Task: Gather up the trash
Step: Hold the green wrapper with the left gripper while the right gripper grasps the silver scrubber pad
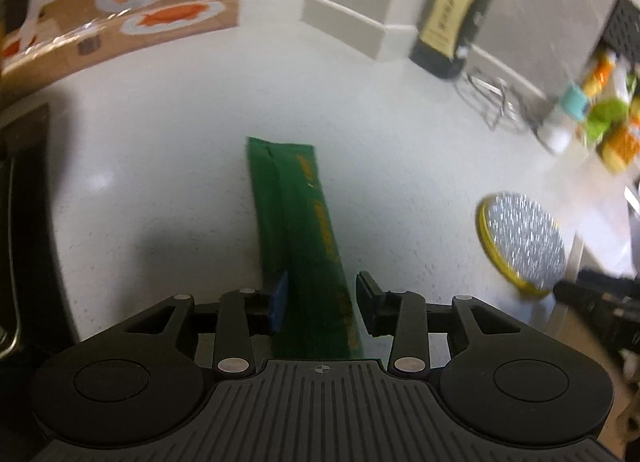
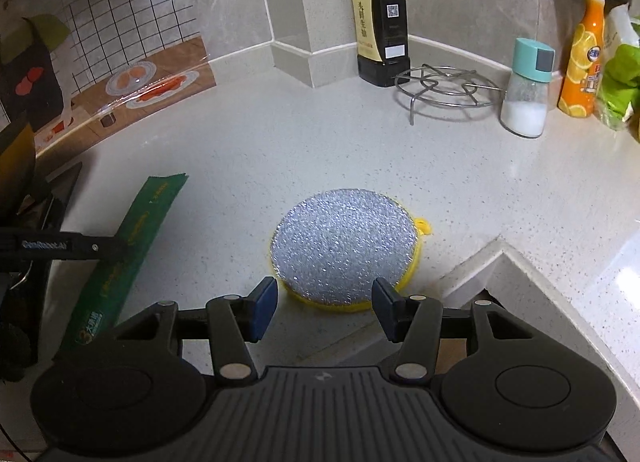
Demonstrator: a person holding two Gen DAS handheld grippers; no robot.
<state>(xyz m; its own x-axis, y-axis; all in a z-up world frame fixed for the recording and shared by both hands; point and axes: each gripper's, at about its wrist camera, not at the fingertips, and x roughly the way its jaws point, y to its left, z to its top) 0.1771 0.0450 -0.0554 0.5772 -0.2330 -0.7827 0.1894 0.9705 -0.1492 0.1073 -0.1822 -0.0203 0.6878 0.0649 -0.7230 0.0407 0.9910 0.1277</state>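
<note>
A long green wrapper (image 1: 292, 202) lies flat on the white counter (image 1: 160, 162) and runs between the fingers of my left gripper (image 1: 323, 290). The blue left pad sits against its edge, while a gap shows at the right pad, so the jaws stand open. In the right wrist view the same green wrapper (image 2: 144, 222) lies at the left with the left gripper's black finger across it. My right gripper (image 2: 324, 296) is open, its tips just short of a round silver scouring pad with a yellow rim (image 2: 344, 246), which nothing grips. The pad (image 1: 524, 238) also shows at the right of the left wrist view.
Along the back wall stand a dark sauce bottle (image 2: 380, 22), a wire trivet (image 2: 444, 82), a salt shaker (image 2: 526, 94), an orange bottle (image 2: 582, 62) and a green bag (image 2: 620, 82). A counter cutout edge (image 2: 500, 258) lies to the right; a dark stove edge (image 1: 20, 222) is at the left.
</note>
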